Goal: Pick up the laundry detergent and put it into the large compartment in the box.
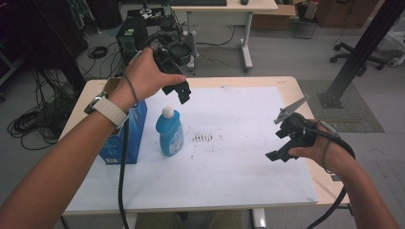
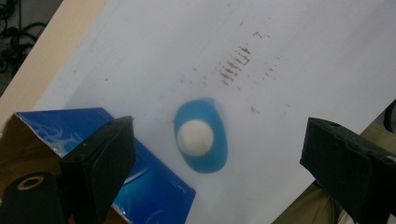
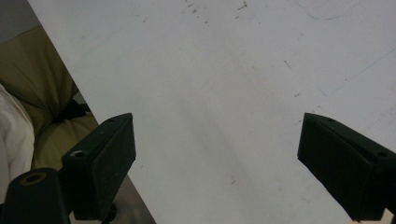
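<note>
Left gripper (image 1: 183, 94) held up in the air above the far-left part of the table (image 1: 286, 83), pointing down; jaws wide apart, nothing between them. In the left gripper view the same gripper (image 2: 217, 154) looks straight down on the blue bottle (image 2: 201, 135), which sits in the gap between the jaws but well below them, no contact.

Blue bottle (image 1: 169, 131) stands upright on the white sheet (image 1: 239, 162) covering the table, white cap on, closed. Contents can't be told through the blue plastic. Just to its left, close but apart, stands a blue carton box (image 1: 123, 138); in the left gripper view the box (image 2: 154, 186) has its top open with a brown inner flap showing, interior mostly hidden by the left jaw, so can't tell what's inside.

Right gripper (image 1: 274, 155) held low over the right side of the sheet, well apart from the bottle, in the person's right hand (image 1: 313, 148). In the right gripper view the gripper (image 3: 217, 154) has jaws wide apart, empty, over bare white sheet near the table's near edge.

Dark smudge marks (image 1: 203, 138) on the sheet just right of the bottle.
</note>
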